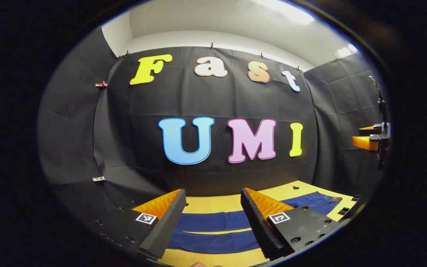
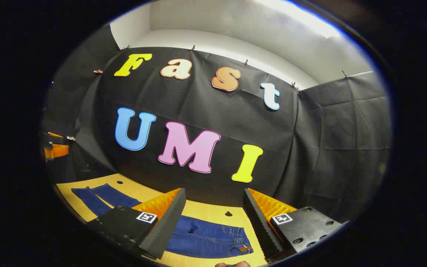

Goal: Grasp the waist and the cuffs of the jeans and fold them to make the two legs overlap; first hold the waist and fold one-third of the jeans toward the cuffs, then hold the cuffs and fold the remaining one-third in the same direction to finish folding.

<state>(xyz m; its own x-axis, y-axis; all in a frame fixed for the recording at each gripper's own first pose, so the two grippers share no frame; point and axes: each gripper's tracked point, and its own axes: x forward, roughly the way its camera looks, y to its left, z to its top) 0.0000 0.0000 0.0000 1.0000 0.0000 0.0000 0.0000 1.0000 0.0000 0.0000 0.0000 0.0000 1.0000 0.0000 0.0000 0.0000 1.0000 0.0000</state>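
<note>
Both tongs, left [image 1: 212, 218] and right [image 2: 213, 222], hang spread, gripping nothing. Jeans [image 2: 206, 239] lie flat on the bench [image 2: 206, 211], waist at five o'clock. Pinching one layer could skew the fold.

Cloth-walled booth [image 1: 217, 100] (recording lab)

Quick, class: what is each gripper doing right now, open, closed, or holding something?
Left gripper: open, holding nothing, above the legs of the jeans.
Right gripper: open, holding nothing, above the waist end of the jeans.
</note>
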